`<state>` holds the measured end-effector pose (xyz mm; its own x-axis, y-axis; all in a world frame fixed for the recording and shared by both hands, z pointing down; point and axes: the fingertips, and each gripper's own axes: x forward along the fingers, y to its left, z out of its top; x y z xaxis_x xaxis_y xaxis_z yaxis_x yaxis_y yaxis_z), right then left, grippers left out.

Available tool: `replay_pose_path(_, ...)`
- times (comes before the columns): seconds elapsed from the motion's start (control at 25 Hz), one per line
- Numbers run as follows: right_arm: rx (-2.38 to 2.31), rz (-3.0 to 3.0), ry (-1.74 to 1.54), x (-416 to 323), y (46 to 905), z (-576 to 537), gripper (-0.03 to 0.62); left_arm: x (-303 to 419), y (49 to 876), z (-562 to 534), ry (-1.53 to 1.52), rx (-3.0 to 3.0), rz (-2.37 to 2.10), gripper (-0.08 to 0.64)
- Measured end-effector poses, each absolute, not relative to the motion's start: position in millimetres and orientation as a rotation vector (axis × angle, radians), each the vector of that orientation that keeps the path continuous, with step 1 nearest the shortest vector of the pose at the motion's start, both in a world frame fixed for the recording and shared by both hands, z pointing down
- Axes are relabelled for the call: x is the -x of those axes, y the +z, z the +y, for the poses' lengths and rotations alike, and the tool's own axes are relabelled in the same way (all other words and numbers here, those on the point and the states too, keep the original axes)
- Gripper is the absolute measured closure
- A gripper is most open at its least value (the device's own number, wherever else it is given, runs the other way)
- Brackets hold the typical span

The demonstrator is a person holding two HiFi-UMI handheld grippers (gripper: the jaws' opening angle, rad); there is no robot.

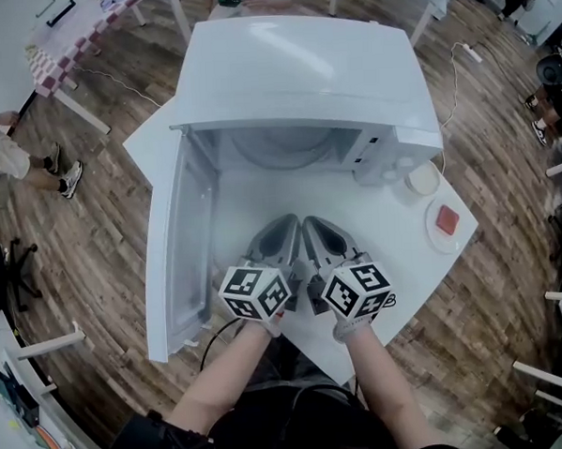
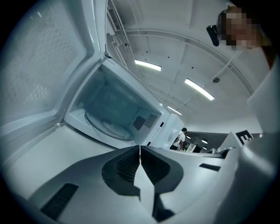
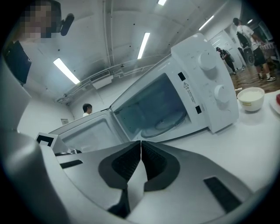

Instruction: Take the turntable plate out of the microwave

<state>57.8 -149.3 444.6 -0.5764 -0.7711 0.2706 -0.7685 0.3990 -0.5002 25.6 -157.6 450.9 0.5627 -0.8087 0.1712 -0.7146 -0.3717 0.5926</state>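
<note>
A white microwave stands on the white table with its door swung wide open to the left. The glass turntable plate lies on the floor of the cavity, also seen as the plate in the right gripper view and partly as the plate from above. My left gripper and right gripper sit side by side on the table in front of the opening, both shut with nothing between the jaws. Neither one touches the plate.
A white bowl stands right of the microwave, next to a white plate with a red piece on it. The open door blocks the left side. People stand in the room behind the table.
</note>
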Motion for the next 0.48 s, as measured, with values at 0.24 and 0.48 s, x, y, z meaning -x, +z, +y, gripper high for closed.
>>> replay_pose_path(0.24,1.5,2.516,-1.055,-58,460,-188,0.572,-18,459,-191,-0.206,-2.149,-1.207,0.543)
replay_pose_path(0.48,1.548,2.463,-1.12,-55,471,-216,0.571,0,466,-213,-0.224,-2.116,-1.219,0.543)
